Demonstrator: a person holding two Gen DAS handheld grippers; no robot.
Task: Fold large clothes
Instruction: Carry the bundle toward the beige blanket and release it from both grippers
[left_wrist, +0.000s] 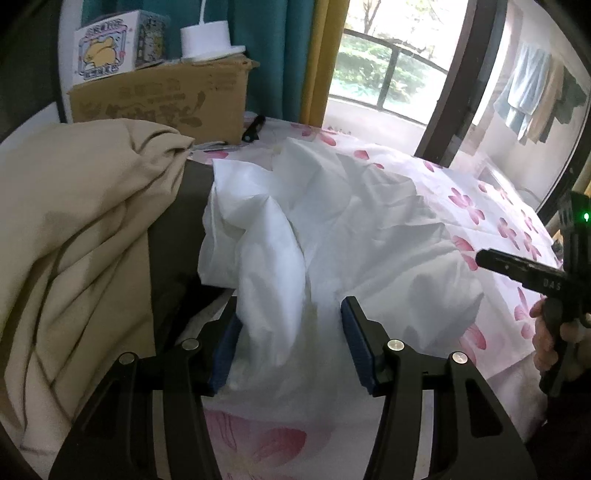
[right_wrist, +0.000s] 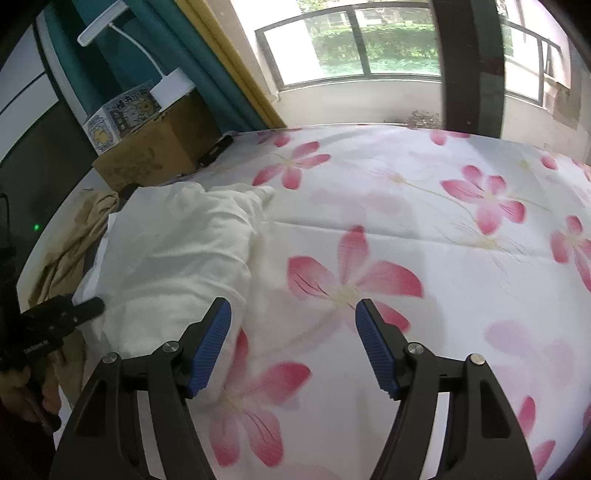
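A crumpled white garment (left_wrist: 332, 221) lies in a heap on the flowered bed sheet (left_wrist: 480, 206). My left gripper (left_wrist: 291, 306) is low over its near edge, jaws wide open; a fold of the white cloth lies between the blue pads (left_wrist: 356, 339) without being pinched. In the right wrist view the same white garment (right_wrist: 173, 251) sits to the left. My right gripper (right_wrist: 293, 302) is open over the bare flowered sheet (right_wrist: 406, 221), just right of the garment's edge, with nothing between its fingers. The right gripper's body (left_wrist: 517, 266) shows at the right edge of the left view.
A beige garment (left_wrist: 74, 221) is piled on the left over a dark cloth (left_wrist: 177, 229). Behind stand a cardboard box (left_wrist: 159, 103) with a white lamp base (left_wrist: 205, 38) and a printed carton (left_wrist: 103, 48). A black pen-like object (right_wrist: 216, 149) lies near the box. A window (right_wrist: 369, 44) is beyond the bed.
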